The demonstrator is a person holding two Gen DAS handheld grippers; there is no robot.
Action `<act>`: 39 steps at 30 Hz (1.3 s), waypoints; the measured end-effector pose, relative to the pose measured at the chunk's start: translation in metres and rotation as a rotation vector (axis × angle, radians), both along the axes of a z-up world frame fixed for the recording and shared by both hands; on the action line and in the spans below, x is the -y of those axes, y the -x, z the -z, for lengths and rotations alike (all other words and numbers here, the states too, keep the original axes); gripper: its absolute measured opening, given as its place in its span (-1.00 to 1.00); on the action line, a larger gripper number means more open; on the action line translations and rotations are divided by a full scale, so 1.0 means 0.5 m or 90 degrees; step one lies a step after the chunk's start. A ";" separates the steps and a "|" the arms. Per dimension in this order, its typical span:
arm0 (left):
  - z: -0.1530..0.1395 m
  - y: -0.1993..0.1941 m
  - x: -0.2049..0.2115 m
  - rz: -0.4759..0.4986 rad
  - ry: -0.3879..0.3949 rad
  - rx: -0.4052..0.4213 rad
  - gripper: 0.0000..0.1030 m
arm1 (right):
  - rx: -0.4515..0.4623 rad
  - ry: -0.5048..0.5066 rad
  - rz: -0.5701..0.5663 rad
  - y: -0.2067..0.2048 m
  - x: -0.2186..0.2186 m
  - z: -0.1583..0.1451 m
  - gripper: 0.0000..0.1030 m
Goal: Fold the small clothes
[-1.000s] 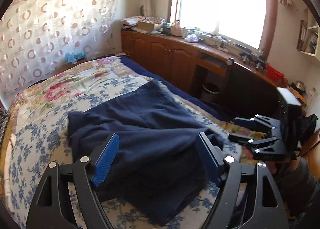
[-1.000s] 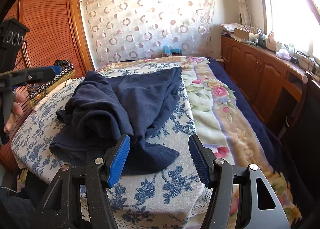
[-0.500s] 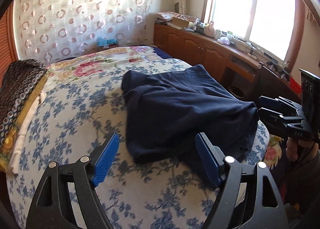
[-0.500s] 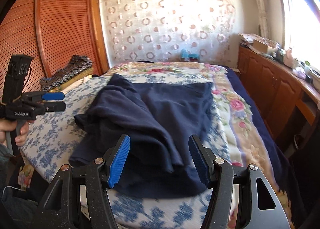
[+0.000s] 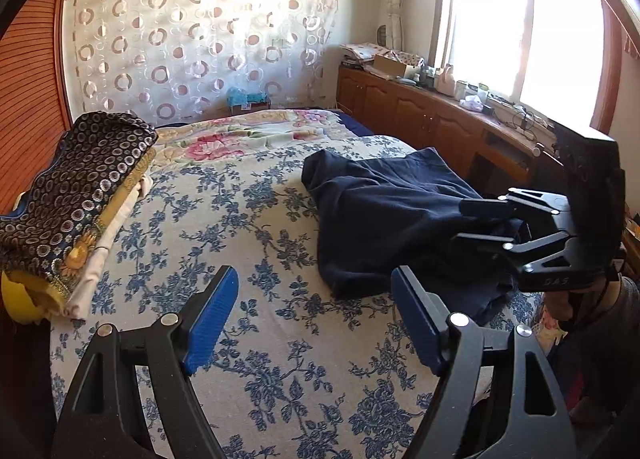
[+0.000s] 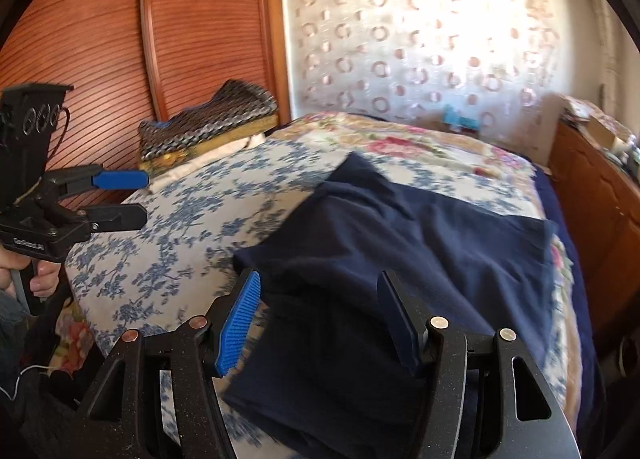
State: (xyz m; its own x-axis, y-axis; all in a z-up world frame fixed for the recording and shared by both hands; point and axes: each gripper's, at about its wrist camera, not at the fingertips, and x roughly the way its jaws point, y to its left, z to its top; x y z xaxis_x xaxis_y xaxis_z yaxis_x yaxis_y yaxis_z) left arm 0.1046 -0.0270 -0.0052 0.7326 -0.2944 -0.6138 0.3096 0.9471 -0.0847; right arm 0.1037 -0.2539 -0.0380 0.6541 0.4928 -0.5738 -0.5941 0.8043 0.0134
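A dark navy garment (image 5: 384, 211) lies rumpled on the blue-flowered bedspread (image 5: 240, 227); in the right wrist view the garment (image 6: 400, 259) fills the foreground. My left gripper (image 5: 316, 319) is open and empty above bare bedspread, left of the garment; it also shows at the left of the right wrist view (image 6: 132, 195). My right gripper (image 6: 320, 319) is open, its jaws either side of the garment's near edge. It also shows in the left wrist view (image 5: 476, 223), over the garment's right end.
A stack of folded patterned cloths (image 5: 68, 195) sits at the bed's left edge by a wooden wardrobe (image 6: 120, 59). A wooden cabinet counter (image 5: 440, 115) with clutter runs along the right under the window. A curtain (image 5: 200, 39) hangs behind the bed.
Both grippers swung left across the bed. The left one went from over the garment to bare bedspread; the right one closed in on the garment's near edge. Both stayed open.
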 end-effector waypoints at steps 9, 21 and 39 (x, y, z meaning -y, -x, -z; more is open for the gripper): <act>0.005 0.007 -0.025 -0.017 0.009 -0.001 0.54 | -0.044 0.032 -0.050 -0.081 -0.049 0.023 0.22; 0.004 0.009 -0.058 -0.040 0.020 -0.003 0.54 | -0.086 0.108 -0.112 -0.142 -0.136 0.052 0.22; 0.024 0.006 -0.055 -0.032 0.023 -0.020 0.54 | -0.008 0.087 -0.011 -0.184 -0.040 -0.074 -0.86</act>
